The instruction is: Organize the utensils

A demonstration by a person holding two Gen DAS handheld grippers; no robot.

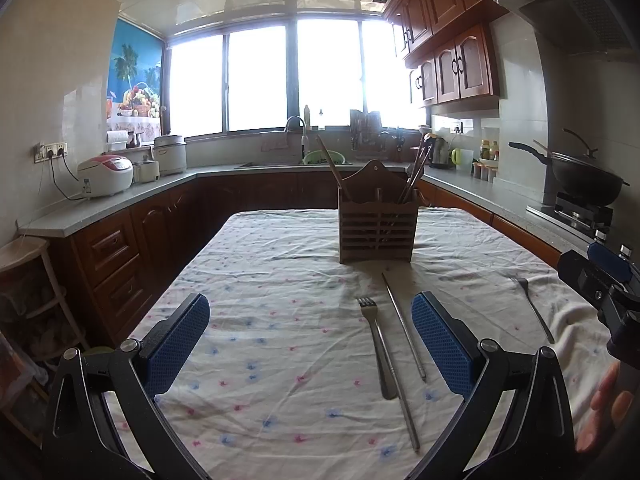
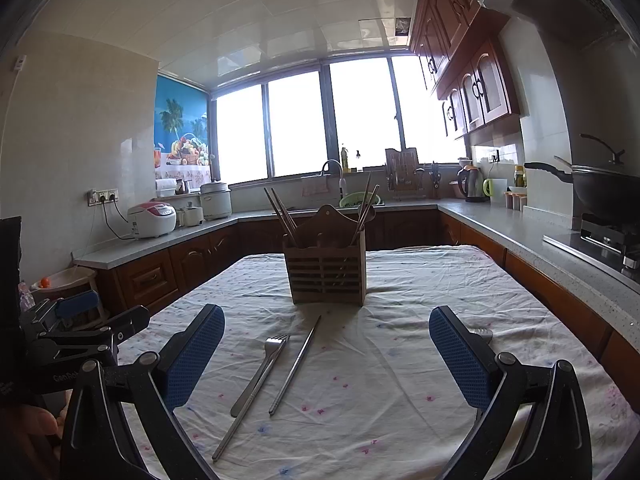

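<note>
A: Where did the loose cutlery lie?

B: On the flowered tablecloth (image 1: 280, 360), in front of the wooden utensil holder (image 1: 376, 224). A fork (image 1: 376, 344) lay beside two metal chopsticks (image 1: 404, 328), one of them crossing under its handle. A second fork (image 1: 534, 308) lay well apart, toward the right edge.

A: And the grippers?

B: The left gripper (image 1: 310, 344) hung above the cloth with its jaws spread wide, empty. The right gripper (image 2: 326, 356) was the same, jaws apart, nothing held.

A: How should the pick have gone?

B: I judged it best to take one piece at a time, closing across the fork's handle away from the crossing chopstick, then lift it, turn it upright and drop it into a free slot.

A: Anything unclear?

B: The holder already held chopsticks (image 2: 282, 216) in its outer slots. The middle slot's contents were hard to make out behind the slats. In the right wrist view the second fork was mostly hidden behind a finger (image 2: 460, 356).
</note>
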